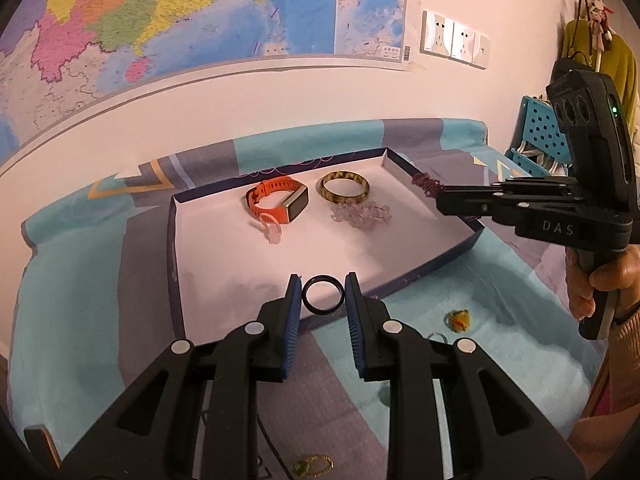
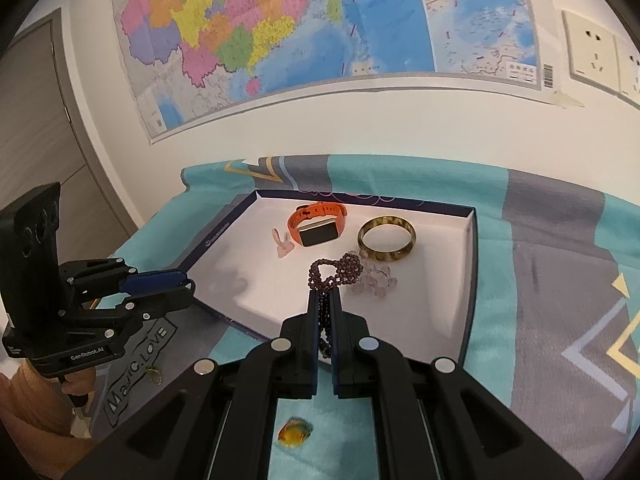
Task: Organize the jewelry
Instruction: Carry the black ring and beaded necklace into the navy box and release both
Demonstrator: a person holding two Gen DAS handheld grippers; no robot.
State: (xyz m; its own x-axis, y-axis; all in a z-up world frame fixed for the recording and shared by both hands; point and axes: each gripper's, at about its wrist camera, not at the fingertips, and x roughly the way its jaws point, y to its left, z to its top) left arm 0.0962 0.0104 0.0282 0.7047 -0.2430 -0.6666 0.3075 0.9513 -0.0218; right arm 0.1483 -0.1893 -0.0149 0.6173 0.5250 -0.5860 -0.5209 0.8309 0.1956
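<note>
A: Blue pads come first in the left wrist view. The left gripper has a black ring between its fingertips; the jaws stand about ring-wide, touching or just off its sides, so I'd call it held, though contact is hard to confirm.

B: Where does it sit against the tray?

A: Right at the tray's near rim, its hole facing the camera. The white floor lies straight ahead, so the drop is a short push forward. Deeper in the tray are an orange watch, an amber bangle and clear beads. The right gripper is over the tray's right wall, with dark beads at its tip.

B: And the right wrist view?

A: Near-closed jaws: the right gripper pinches a dark bead strand, looped ahead of the tips and trailing back between the fingers. It hangs over the tray's near part, just short of the clear beads. The watch and bangle lie beyond. The left gripper is at the tray's left edge. An amber piece lies on the cloth outside the tray.
</note>
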